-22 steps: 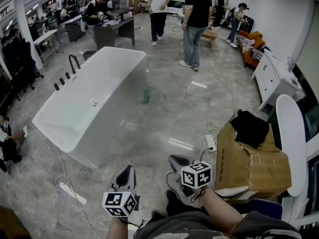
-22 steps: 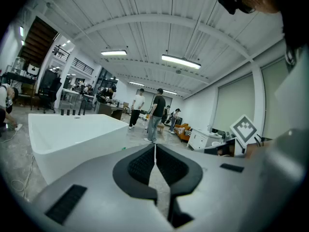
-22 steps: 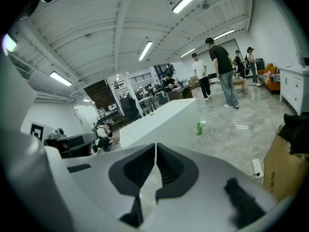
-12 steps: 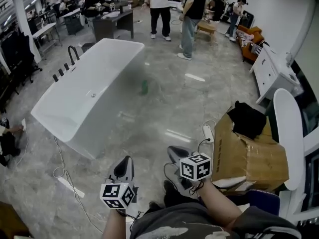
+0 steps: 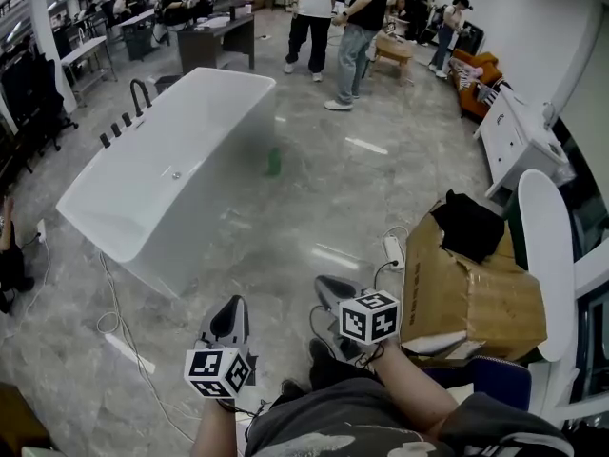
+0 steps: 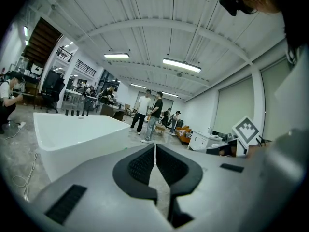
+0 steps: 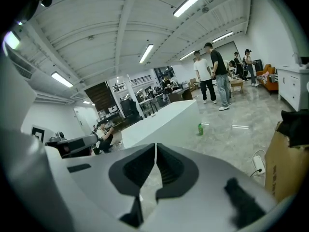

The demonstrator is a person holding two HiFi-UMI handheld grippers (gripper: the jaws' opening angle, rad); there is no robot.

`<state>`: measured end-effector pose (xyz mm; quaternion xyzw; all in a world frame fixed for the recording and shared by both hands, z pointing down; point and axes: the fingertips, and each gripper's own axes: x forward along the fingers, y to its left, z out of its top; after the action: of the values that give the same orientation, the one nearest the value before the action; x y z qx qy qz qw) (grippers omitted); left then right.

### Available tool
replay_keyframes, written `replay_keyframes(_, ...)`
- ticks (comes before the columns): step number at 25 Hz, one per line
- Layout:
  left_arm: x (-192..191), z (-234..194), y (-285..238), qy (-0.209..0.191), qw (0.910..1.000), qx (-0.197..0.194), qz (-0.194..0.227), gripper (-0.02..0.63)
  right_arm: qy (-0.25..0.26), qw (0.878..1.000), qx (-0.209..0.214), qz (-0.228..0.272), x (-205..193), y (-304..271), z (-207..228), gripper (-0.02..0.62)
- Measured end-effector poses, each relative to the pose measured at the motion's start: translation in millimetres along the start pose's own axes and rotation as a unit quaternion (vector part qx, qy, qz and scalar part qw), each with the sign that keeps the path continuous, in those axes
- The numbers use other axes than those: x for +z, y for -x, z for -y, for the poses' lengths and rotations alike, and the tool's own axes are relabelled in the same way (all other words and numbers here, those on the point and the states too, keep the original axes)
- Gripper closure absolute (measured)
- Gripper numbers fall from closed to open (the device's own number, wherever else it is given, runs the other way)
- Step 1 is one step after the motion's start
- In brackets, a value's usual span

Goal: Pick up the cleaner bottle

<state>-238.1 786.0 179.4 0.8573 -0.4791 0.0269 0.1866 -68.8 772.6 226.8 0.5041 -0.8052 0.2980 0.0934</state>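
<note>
A small green cleaner bottle (image 5: pixel 273 163) stands upright on the grey floor beside the right side of the white bathtub (image 5: pixel 162 184), far ahead of both grippers. The right gripper view shows the bottle (image 7: pixel 200 128) small and distant, next to the tub (image 7: pixel 164 122). My left gripper (image 5: pixel 229 317) is low in the head view, jaws shut with nothing between them. My right gripper (image 5: pixel 330 287) is beside it, also shut and empty. Each carries its marker cube. In the left gripper view the left gripper (image 6: pixel 155 146) has its pads together.
A cardboard box (image 5: pixel 471 298) with a black cloth on it stands at the right, a power strip (image 5: pixel 392 250) and cable before it. Cables lie on the floor left of the tub. Several people (image 5: pixel 362 27) stand at the far end, near desks.
The view has shifted slightly forward; tub and bottle sit a little higher in the frame. Both grippers stay shut and have drifted slightly left. The far people have stepped.
</note>
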Motion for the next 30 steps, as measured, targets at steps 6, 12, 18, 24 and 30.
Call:
replay_keyframes(6,-5,-28,5,0.02,0.9996,0.021,0.0,0.584,-0.036,0.999,-0.007,0.009,-5,-9,5,0.563)
replay_keyframes(12,-6,-44,-24,0.02,0.9992,0.034,-0.01,0.584,-0.04,0.999,-0.021,0.012,2,-41,36,0.561)
replay_keyframes(18,5,-59,-83,0.009,0.9987,0.041,-0.029,0.584,-0.045,0.999,-0.012,0.001,29,-93,71,0.561)
replay_keyframes(24,20,-63,-157,0.002,0.9985,0.033,-0.042,0.584,-0.041,0.999,-0.012,-0.006,67,-137,116,0.561)
replay_keyframes(30,39,-64,-211,-0.01,0.9984,0.032,-0.047,0.584,-0.045,0.999,-0.011,-0.002,102,-158,154,0.561)
